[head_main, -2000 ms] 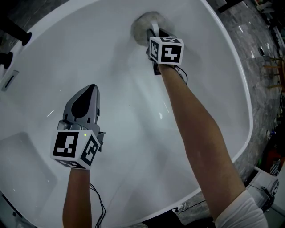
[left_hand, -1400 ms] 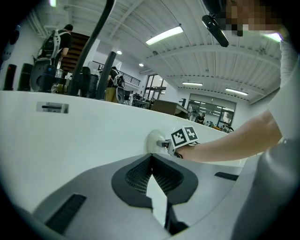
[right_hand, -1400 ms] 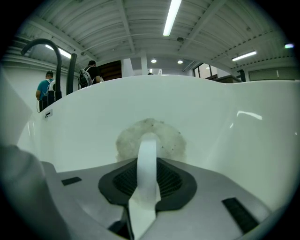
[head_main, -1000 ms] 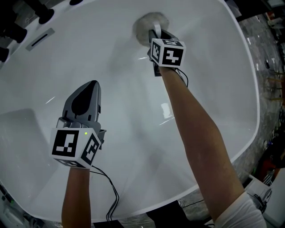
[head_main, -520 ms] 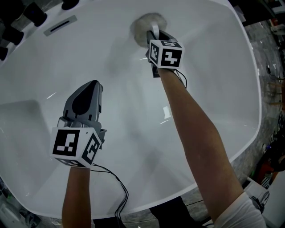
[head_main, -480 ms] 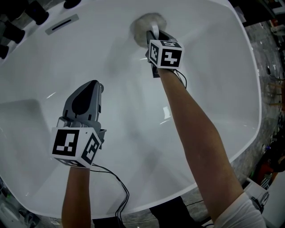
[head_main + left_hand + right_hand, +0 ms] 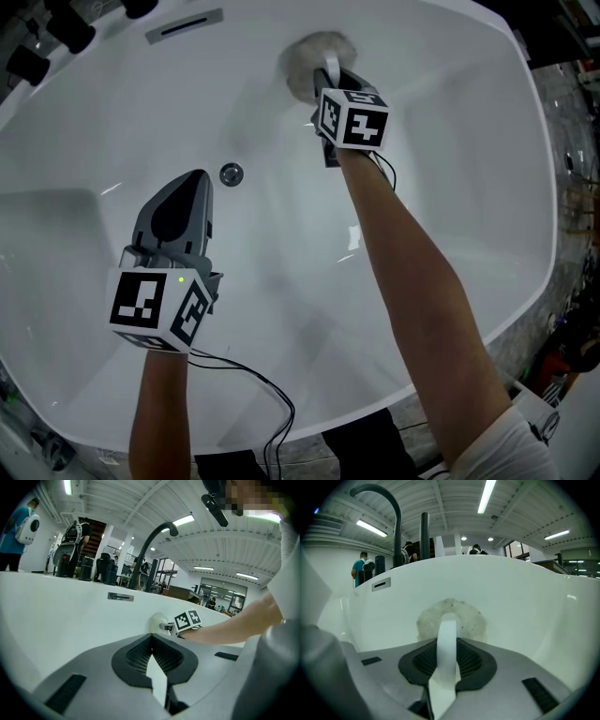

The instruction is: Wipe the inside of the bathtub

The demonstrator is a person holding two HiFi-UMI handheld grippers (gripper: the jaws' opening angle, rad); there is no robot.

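Newly in sight beside the pressed-together left claw point(image 7: 195, 186) is the drain point(image 7: 231, 173), while the right claw point(image 7: 325, 73) pinches the soft, light pad point(image 7: 307, 49) by its strap point(image 7: 447, 637) against the slippery bathtub point(image 7: 459, 150).

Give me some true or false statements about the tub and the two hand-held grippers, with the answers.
1. The right hand-held gripper is shut on the white handle of a round scrubbing pad. True.
2. The scrubbing pad sits on the tub's rim. False: it is down inside the bathtub, against its inner surface.
3. The left hand-held gripper grips a cloth. False: its jaws are shut on nothing.
4. The drain shows just beside the left hand-held gripper's tip in the head view. True.
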